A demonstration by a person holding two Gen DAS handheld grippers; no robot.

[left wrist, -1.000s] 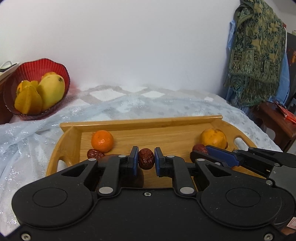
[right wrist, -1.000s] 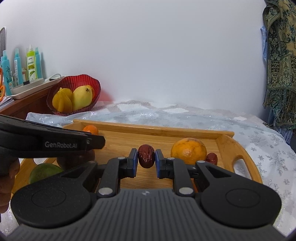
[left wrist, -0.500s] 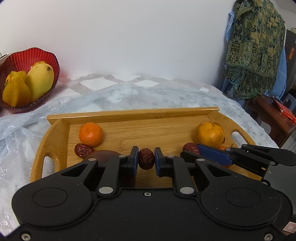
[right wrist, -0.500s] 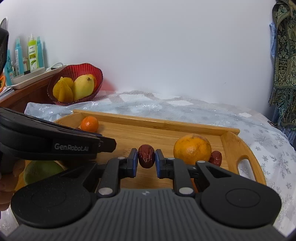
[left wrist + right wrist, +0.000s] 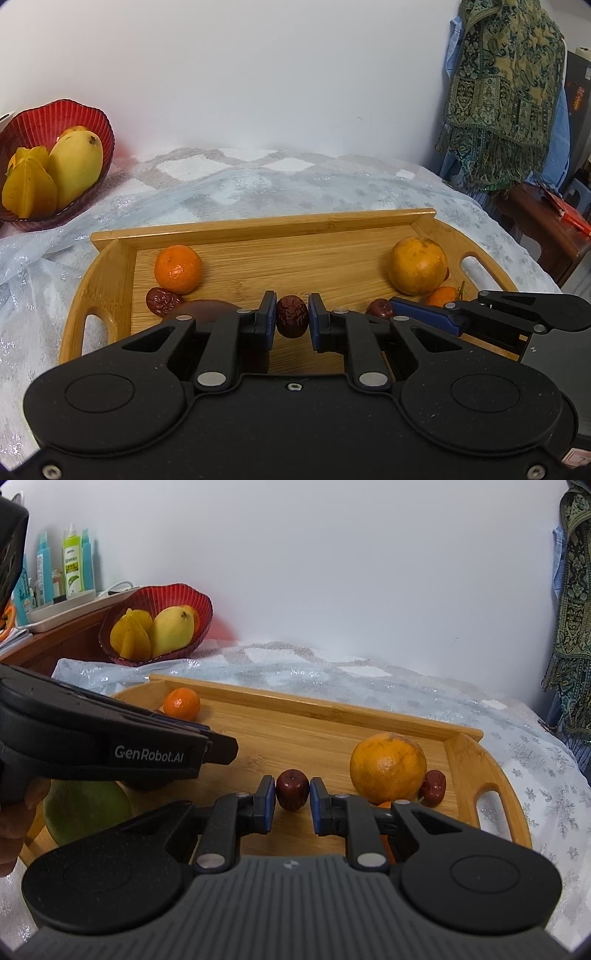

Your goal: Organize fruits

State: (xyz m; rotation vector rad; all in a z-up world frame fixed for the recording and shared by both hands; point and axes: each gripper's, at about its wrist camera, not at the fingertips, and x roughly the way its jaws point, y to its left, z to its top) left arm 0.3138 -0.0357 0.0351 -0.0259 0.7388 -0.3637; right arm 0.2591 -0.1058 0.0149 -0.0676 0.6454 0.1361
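My left gripper (image 5: 292, 322) is shut on a dark red jujube (image 5: 292, 320) above the wooden tray (image 5: 258, 226). My right gripper (image 5: 292, 800) is shut on another red jujube (image 5: 292, 788) over the same tray (image 5: 317, 710). In the left wrist view the tray holds a small mandarin (image 5: 178, 269), a loose jujube (image 5: 162, 301), a brown fruit (image 5: 207, 310) partly hidden by my fingers, a large orange (image 5: 418, 266), another jujube (image 5: 378, 307) and a small orange (image 5: 441, 295). The right gripper's fingers (image 5: 424, 315) show at the right.
A red bowl (image 5: 40, 118) with a mango (image 5: 75, 168) and starfruit (image 5: 27, 188) stands at the back left. In the right wrist view a green fruit (image 5: 85, 810) lies at the tray's left, below the left gripper's body (image 5: 110, 746). Bottles (image 5: 72, 563) stand on a shelf. A scarf (image 5: 506, 85) hangs at the right.
Both grippers still hold their jujubes. The right wrist view has lifted and pulled back slightly; the left wrist view has shifted a little, bringing the red bowl further into view.
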